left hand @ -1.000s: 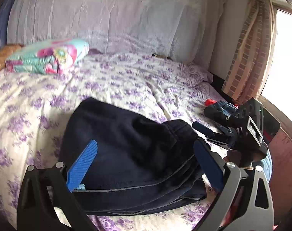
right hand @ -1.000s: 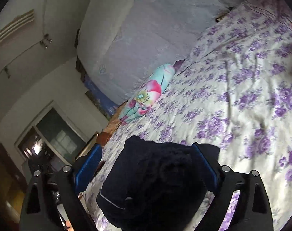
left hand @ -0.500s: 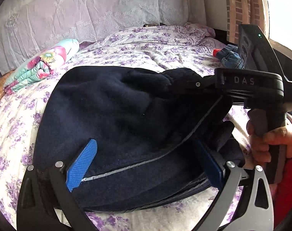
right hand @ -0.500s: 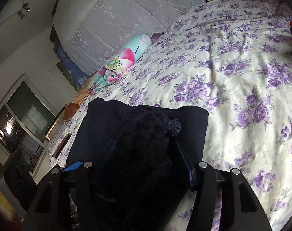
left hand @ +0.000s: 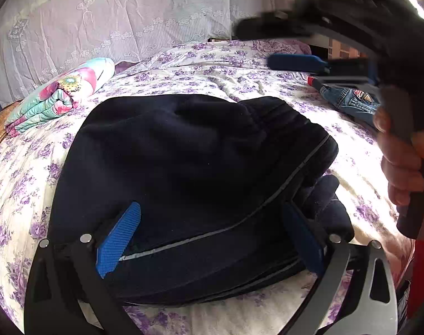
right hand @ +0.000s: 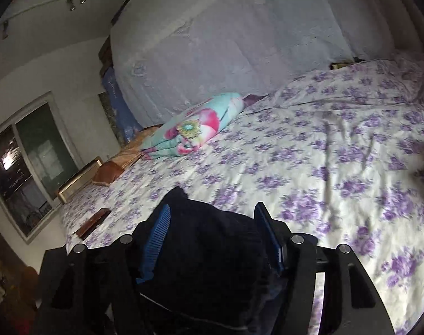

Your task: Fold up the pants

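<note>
Dark navy pants (left hand: 189, 167) lie folded in a thick stack on the floral bedsheet (left hand: 239, 75). A grey stripe runs along their near edge. My left gripper (left hand: 212, 240) is open, its blue pads astride the near edge of the stack. My right gripper (left hand: 270, 47) is lifted above the far right of the bed, blurred, held by a hand (left hand: 401, 167). In the right wrist view the right gripper (right hand: 212, 240) has its blue pads apart, with the dark pants (right hand: 209, 262) seen between and below them; no grip shows.
A folded flowered blanket (left hand: 58, 95) lies at the bed's far left, also in the right wrist view (right hand: 195, 125). Blue jeans (left hand: 348, 103) lie at the far right. A pale lace-covered headboard (left hand: 114, 19) stands behind. A window (right hand: 24, 173) is left.
The right gripper closed on the top of the pants, then opened and lifted up and away to the right. The pants now lie flatter. The left gripper stayed open at the near edge.
</note>
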